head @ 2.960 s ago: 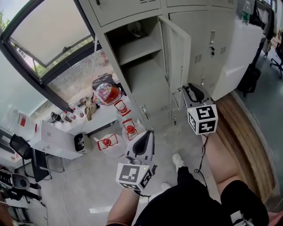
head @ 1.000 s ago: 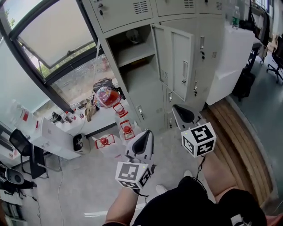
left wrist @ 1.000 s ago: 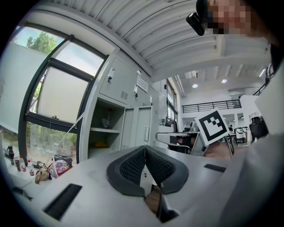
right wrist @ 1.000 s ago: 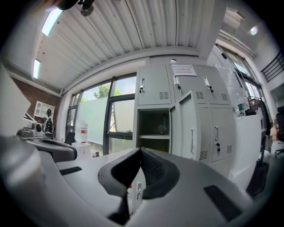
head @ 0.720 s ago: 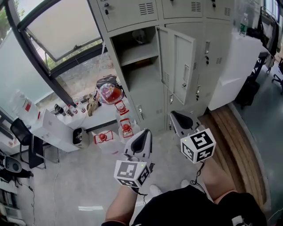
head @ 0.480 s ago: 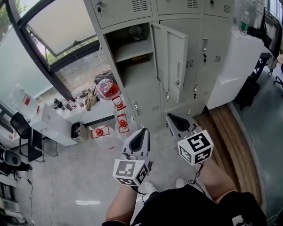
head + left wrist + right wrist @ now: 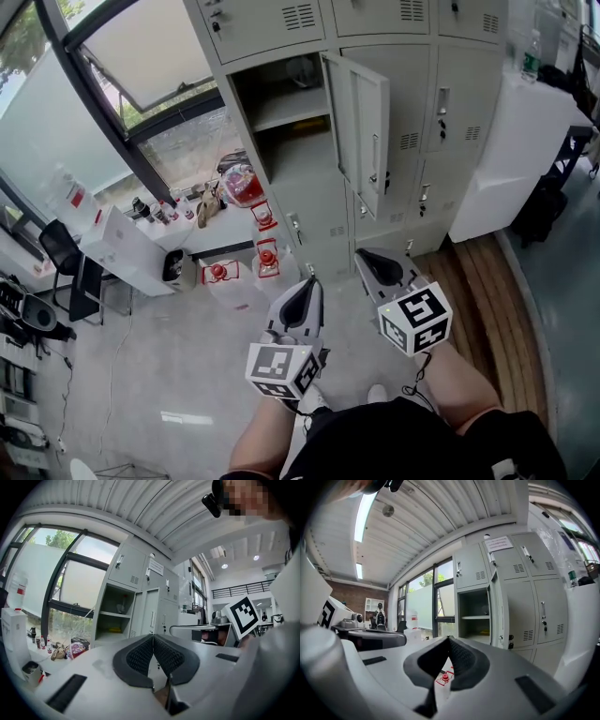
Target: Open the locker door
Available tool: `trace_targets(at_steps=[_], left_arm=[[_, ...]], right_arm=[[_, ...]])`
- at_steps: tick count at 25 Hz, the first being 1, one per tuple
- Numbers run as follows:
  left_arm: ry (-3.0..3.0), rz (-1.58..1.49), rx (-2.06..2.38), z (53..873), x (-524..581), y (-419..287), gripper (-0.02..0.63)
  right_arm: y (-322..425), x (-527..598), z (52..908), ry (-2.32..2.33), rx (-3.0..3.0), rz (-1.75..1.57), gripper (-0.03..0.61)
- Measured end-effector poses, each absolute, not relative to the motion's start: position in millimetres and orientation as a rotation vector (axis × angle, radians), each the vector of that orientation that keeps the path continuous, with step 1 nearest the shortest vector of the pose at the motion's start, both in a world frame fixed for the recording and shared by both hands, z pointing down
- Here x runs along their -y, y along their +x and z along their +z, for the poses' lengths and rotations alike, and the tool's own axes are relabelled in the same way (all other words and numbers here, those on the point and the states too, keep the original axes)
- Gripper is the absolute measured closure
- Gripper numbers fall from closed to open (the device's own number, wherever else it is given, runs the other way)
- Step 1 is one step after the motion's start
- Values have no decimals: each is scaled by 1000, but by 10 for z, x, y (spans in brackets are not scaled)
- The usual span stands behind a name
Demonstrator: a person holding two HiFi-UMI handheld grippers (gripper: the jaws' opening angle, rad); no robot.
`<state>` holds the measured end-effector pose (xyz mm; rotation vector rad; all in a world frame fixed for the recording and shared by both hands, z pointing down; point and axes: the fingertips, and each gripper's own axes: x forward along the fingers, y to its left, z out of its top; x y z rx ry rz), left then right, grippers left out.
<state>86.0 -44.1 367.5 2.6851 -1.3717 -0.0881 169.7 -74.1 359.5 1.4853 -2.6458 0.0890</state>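
Both closed, empty, level, side by side: left gripper (image 7: 310, 281), right gripper (image 7: 362, 255), before locker door (image 7: 367, 127).

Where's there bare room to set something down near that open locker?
The locker's lower compartment looks mostly bare, and the grey floor left of the person is open. Crowded: the low table under the window and the red lanterns by it.
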Motion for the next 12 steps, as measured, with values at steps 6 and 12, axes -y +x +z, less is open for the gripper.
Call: trace_targets(at_steps=[6,12], left_arm=[[2656,-60,1413,3751,406,924,597],[2646,-48,1437,3773,412,975,597]], right_arm=[[1747,726,3678,1440,2674,109,525],[1761,725,3728,1409,2691,120,525]])
